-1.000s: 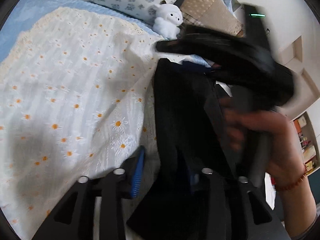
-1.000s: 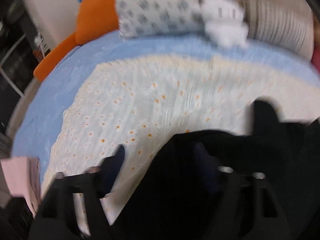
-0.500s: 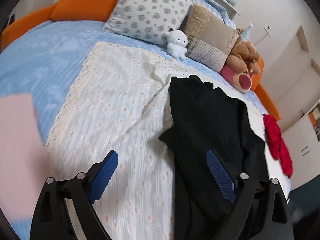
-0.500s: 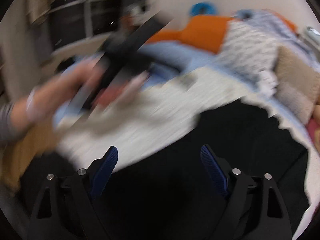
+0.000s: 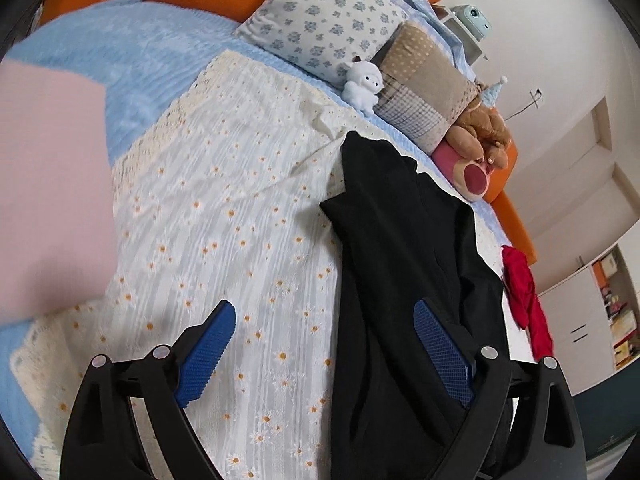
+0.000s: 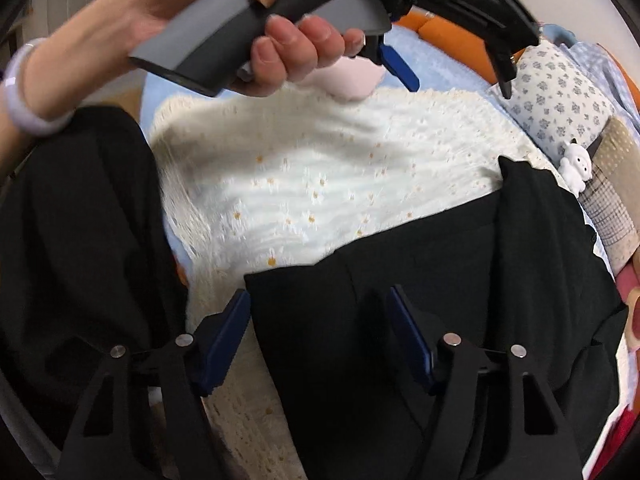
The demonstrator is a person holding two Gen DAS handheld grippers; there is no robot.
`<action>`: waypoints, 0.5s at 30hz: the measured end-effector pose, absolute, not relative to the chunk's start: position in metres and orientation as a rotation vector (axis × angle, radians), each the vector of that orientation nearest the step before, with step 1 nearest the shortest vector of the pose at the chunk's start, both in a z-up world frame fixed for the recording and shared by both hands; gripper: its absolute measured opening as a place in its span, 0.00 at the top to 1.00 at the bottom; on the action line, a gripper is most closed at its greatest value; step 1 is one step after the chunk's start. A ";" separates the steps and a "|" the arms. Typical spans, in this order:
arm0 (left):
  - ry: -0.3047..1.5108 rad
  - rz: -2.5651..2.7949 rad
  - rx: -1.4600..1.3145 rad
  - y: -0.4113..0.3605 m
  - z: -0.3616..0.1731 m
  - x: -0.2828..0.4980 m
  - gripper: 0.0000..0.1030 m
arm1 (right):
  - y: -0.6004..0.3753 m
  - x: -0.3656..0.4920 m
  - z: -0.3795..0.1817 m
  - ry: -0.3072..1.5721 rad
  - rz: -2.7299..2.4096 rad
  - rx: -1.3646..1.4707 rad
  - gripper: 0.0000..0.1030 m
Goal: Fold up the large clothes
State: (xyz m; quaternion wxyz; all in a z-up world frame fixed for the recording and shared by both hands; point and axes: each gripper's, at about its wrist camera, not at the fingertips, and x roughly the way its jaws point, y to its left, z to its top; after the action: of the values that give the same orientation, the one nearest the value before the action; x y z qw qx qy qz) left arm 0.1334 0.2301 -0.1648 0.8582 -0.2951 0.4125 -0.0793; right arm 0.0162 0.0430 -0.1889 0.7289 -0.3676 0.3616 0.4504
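Over the bed, left gripper (image 5: 324, 340): jaws wide apart and empty, blue pads above the daisy-print cover (image 5: 224, 216) and the edge of the black garment (image 5: 404, 264).
Right gripper (image 6: 320, 336): jaws closing, not clamped; the garment's corner (image 6: 304, 312) lies between the pads, contact hard to judge.
Black garment: spread long across the cover, near end cut off by both frames.
Left hand (image 6: 224, 20): gripping its grey handle in the right view, blurred.
Dark cloth at left (image 6: 76, 236): cannot tell what it is.
Beyond: floral pillow (image 5: 320, 24), white plush (image 5: 362, 84), red cloth (image 5: 524, 292) partly hidden.
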 end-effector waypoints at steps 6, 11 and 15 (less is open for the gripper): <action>0.830 -0.153 -0.597 0.237 -0.162 0.129 0.11 | 0.053 0.021 -0.196 0.800 0.976 -0.860 0.41; 0.849 -0.207 -0.622 0.233 -0.168 0.133 0.11 | 0.052 0.033 -0.186 0.854 0.985 -0.780 0.51; 0.858 -0.219 -0.599 0.229 -0.167 0.134 0.11 | 0.044 0.045 -0.180 0.900 0.974 -0.677 0.73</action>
State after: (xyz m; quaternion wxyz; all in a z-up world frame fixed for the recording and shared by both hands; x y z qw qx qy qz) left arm 0.1344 0.2293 -0.1674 0.8605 -0.2855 0.4088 -0.1043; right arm 0.0447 0.0443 -0.1800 0.7352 -0.3081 0.4097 0.4434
